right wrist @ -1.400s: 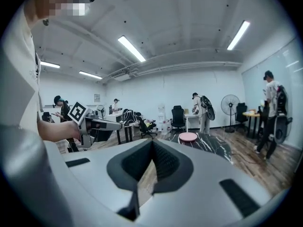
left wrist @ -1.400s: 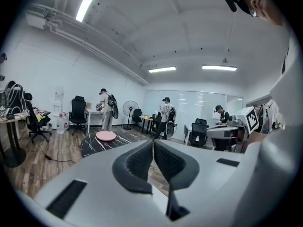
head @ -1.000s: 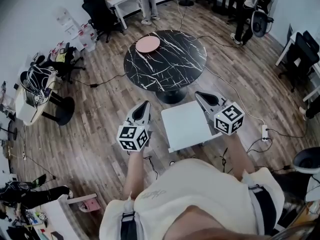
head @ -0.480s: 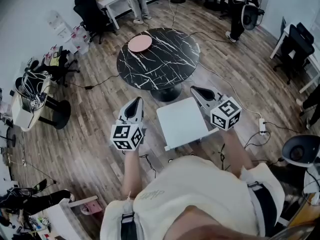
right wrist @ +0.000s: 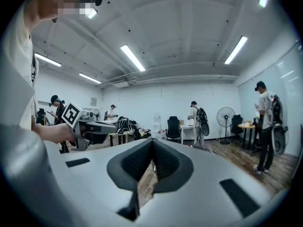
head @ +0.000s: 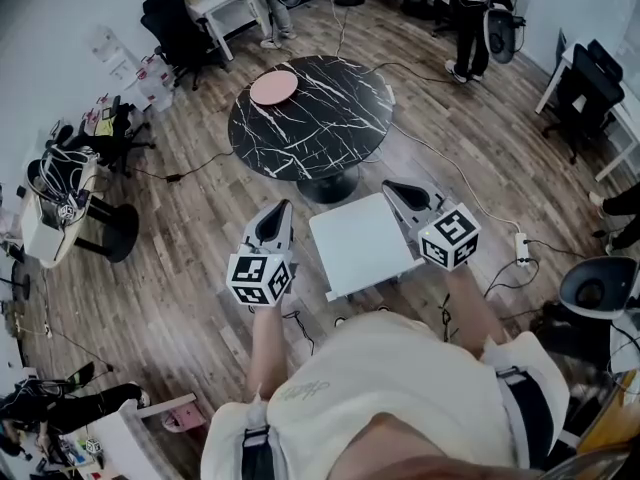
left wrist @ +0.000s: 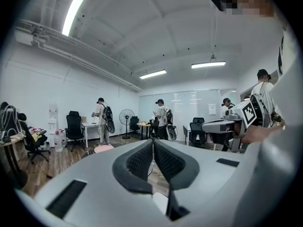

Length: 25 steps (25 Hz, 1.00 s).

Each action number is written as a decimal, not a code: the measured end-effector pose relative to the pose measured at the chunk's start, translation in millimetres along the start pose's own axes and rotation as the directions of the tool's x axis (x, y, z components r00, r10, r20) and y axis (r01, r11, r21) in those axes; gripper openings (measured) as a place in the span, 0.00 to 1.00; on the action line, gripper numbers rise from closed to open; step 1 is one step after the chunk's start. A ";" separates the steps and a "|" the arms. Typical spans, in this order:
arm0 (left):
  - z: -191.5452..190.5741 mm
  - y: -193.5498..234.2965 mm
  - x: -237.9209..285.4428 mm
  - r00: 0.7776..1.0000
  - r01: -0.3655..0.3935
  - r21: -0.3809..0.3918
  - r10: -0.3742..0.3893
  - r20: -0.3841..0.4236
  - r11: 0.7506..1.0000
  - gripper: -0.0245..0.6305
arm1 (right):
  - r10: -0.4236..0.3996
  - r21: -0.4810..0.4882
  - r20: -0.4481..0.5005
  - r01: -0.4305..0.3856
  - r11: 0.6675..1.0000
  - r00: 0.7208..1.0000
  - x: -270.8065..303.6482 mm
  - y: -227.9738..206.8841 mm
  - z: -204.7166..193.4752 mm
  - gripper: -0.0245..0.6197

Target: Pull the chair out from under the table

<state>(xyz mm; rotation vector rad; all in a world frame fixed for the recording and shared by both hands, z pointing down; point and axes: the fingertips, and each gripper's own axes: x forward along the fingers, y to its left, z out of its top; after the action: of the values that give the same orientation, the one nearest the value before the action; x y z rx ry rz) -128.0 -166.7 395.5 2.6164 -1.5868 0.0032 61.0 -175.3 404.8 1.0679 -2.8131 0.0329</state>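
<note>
- Two grippers flank the white chair [head: 362,243]: the left gripper [head: 281,208] on one side and the right gripper [head: 392,186] on the other, seemingly lined up to take the seat's edges.
- Both have their jaws pressed together on nothing, so they would need to spread before any hold.
- The chair stands just before the round black marble bench [head: 320,108], and its seat looks clear of the top.

A pink plate [head: 273,88] is lying in the upper middle of the frame. A black office chair [head: 175,28] is standing at the upper left beside a white desk [head: 215,6]. A person [head: 470,13] is standing at the top right. A white power strip [head: 520,249] is lying on the wooden floor [head: 170,268] at the right, and a black cable [head: 182,176] is trailing across the left.
</note>
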 end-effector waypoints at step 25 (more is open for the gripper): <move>-16.0 -3.7 -28.0 0.999 -0.030 -0.051 0.029 -0.016 0.998 0.07 | -0.020 -0.020 -0.018 0.020 1.000 1.000 -6.1 12.3 -15.7 0.05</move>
<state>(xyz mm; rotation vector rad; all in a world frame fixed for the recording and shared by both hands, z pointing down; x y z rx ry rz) -137.1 -139.0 410.0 2.5485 -1.5983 -0.0150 59.2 -161.1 419.9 1.0859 -2.7803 0.0133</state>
